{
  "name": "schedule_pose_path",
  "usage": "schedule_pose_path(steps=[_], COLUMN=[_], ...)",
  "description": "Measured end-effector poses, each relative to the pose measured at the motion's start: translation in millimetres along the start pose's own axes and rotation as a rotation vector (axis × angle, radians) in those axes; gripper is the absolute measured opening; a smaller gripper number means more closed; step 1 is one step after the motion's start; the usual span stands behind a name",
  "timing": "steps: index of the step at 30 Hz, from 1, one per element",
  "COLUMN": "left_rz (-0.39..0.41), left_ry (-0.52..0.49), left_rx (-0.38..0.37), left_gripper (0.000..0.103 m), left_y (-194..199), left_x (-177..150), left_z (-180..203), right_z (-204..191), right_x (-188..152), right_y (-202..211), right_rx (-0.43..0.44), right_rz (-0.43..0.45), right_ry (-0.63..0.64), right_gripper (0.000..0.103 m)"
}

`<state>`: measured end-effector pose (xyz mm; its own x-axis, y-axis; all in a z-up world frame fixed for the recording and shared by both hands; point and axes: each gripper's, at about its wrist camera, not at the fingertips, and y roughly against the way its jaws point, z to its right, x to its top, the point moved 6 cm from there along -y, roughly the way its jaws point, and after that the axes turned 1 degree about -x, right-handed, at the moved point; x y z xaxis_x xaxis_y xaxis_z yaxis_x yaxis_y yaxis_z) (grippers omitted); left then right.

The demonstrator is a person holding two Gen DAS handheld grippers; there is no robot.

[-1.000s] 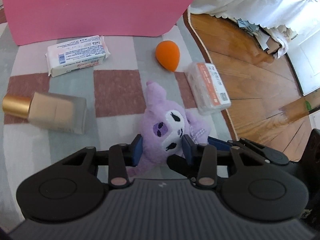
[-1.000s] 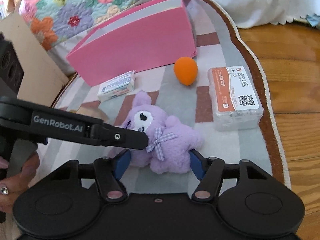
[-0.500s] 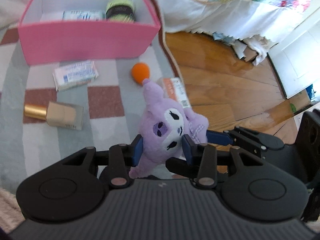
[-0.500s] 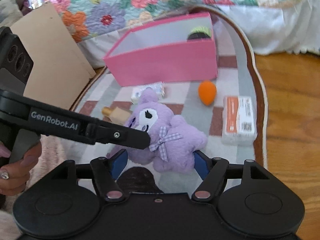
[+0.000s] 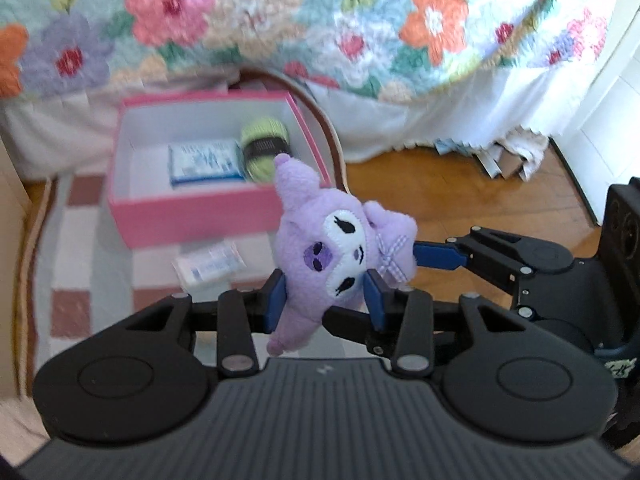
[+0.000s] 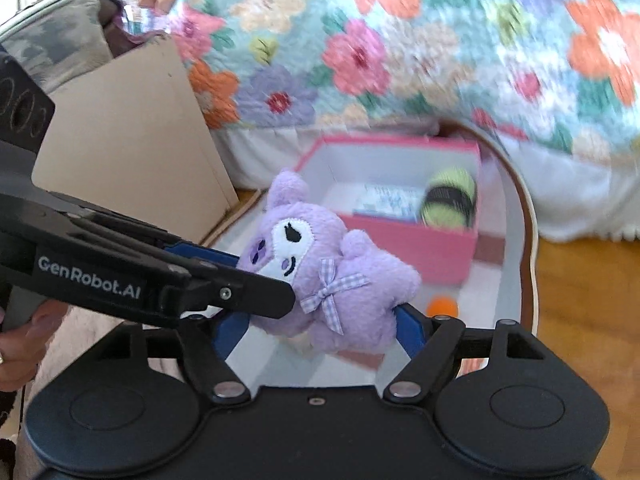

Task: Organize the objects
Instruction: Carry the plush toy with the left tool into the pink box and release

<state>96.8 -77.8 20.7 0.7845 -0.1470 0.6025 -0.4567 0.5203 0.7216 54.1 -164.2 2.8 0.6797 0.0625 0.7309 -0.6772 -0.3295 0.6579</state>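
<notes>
A purple plush toy (image 5: 332,248) with a gingham bow hangs in the air above the rug. My left gripper (image 5: 325,300) is shut on its head, blue pads pressing both sides of the face. In the right wrist view one of the left gripper's fingers (image 6: 240,288) reaches in from the left onto the plush toy (image 6: 320,272). My right gripper (image 6: 320,326) sits under the toy's body; its jaws are opening and its pads stand at either side of the body without squeezing it. The open pink box (image 5: 192,220) lies beyond on the rug.
The box holds a blue-white packet (image 5: 204,160) and a green roll (image 5: 264,146). A white packet (image 5: 210,266) and an orange sponge (image 6: 442,306) lie on the checked rug (image 5: 80,260). A floral quilt (image 5: 280,20) hangs behind, cardboard (image 6: 128,140) stands left, wood floor (image 5: 460,184) right.
Both grippers have risen together, lifting the plush off the rug. The views tilted up, so the box's inside and the quilt show. The right jaws have spread wider.
</notes>
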Motion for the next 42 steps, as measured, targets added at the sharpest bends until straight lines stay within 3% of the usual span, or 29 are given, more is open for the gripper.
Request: schedule_pose_path(steps=[8, 16, 22, 28, 34, 39, 42], left_rz=[0.055, 0.009, -0.070, -0.106, -0.106, -0.112, -0.110], left_ry=[0.082, 0.187, 0.297, 0.341, 0.371, 0.354, 0.354], left_rx=[0.022, 0.044, 0.038, 0.003, 0.048, 0.102, 0.094], left_gripper=[0.041, 0.041, 0.040, 0.041, 0.041, 0.046, 0.050], left_y=[-16, -97, -170, -209, -228, -230, -226], left_x=[64, 104, 101, 86, 77, 76, 79], left_z=[-42, -96, -140, -160, -171, -175, -175], right_z=[-1, 31, 60, 76, 88, 90, 97], right_x=[70, 110, 101, 88, 77, 70, 68], right_y=[-35, -129, -205, -247, -272, -282, -276], right_rx=[-0.003, 0.028, -0.001, 0.001, 0.016, -0.047, -0.070], right_rz=[0.030, -0.082, -0.194, -0.291, -0.347, -0.338, -0.320], right_ry=[0.078, 0.028, -0.022, -0.040, -0.071, -0.063, -0.083], right_gripper=[0.081, 0.081, 0.081, 0.081, 0.080, 0.080, 0.080])
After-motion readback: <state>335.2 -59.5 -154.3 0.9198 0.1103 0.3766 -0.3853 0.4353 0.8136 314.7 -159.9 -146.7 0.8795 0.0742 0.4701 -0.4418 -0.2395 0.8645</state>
